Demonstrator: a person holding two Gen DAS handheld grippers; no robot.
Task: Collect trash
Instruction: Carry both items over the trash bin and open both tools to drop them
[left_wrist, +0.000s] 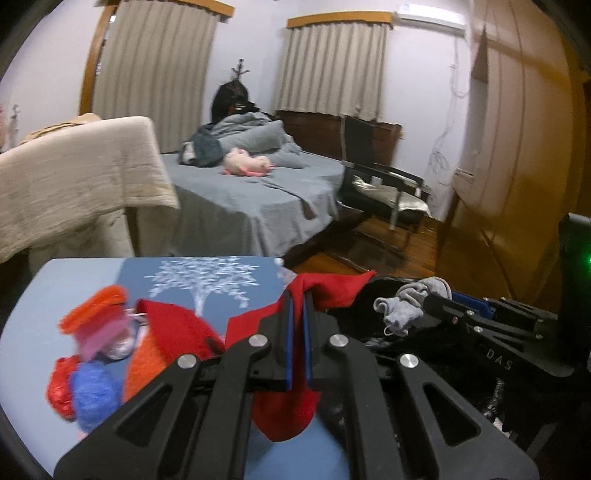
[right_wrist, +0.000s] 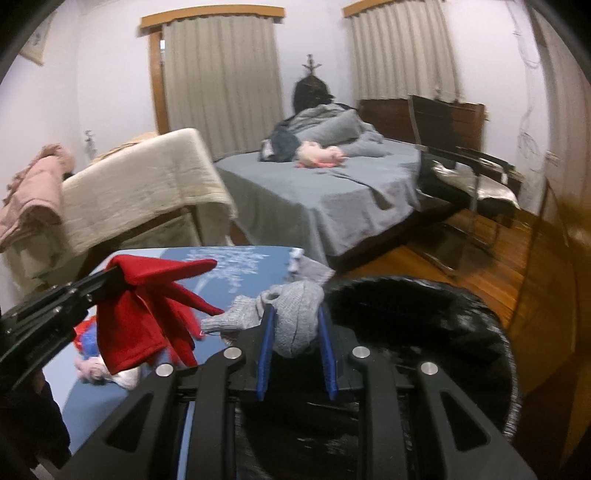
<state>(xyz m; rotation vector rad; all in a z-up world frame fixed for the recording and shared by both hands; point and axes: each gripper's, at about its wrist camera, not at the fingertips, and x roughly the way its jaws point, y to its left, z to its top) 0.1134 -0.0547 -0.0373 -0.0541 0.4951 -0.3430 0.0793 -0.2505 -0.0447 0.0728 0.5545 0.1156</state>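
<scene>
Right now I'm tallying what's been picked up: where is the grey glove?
The grey glove is pinched in the right claw, beside the black bin and right of the red glove.

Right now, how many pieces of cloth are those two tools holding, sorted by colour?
Red: 1, the red cloth pinched in the left tool.
Grey: 1, the grey cloth clamped in the right tool, above the black bin.
Total: 2 held.
More scraps lie on the blue table, too bunched to count.
</scene>
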